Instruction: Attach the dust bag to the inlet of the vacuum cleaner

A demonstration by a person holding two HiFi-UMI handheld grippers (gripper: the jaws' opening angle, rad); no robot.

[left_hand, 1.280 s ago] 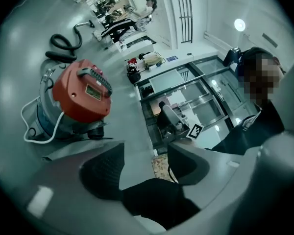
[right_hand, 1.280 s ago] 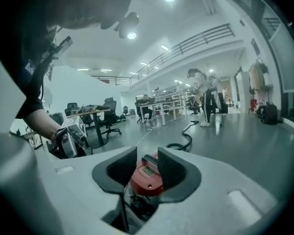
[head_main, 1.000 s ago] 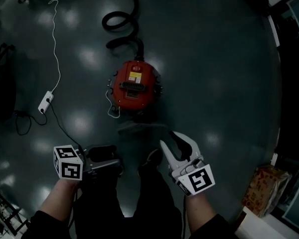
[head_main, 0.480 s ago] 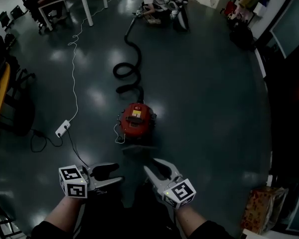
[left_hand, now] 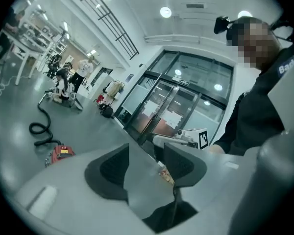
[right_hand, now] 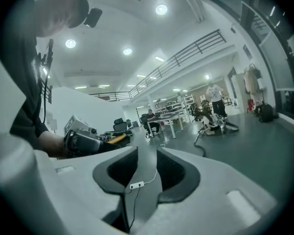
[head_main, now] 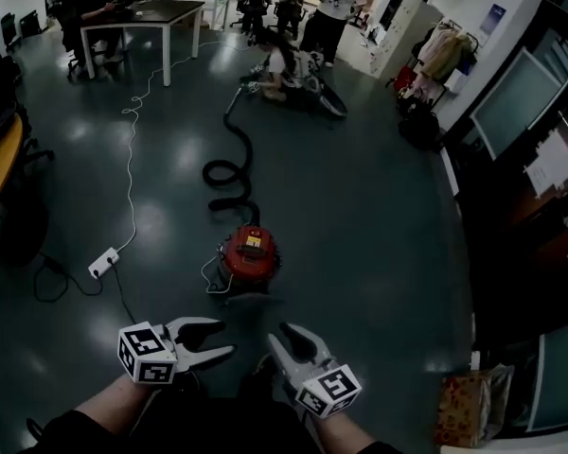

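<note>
The red vacuum cleaner (head_main: 248,256) stands on the dark floor, its black hose (head_main: 229,173) curling away toward the back of the room. A flat grey piece (head_main: 251,298) lies just in front of it; I cannot tell what it is. My left gripper (head_main: 213,340) and right gripper (head_main: 282,343) are held side by side, well short of the vacuum. The left jaws are closing with nothing between them. The right jaws stand open and empty. The left gripper view shows the vacuum (left_hand: 60,153) far off beyond that gripper (left_hand: 146,148).
A white power strip (head_main: 101,263) with its cable lies left of the vacuum and shows between the right gripper's (right_hand: 147,153) jaws (right_hand: 136,185). A patterned bag (head_main: 464,407) stands at the lower right. People, desks and a coat rack fill the back.
Both grippers have risen and now point nearly level. The head view has lifted from the floor to take in the room, so the vacuum looks smaller and farther off.
</note>
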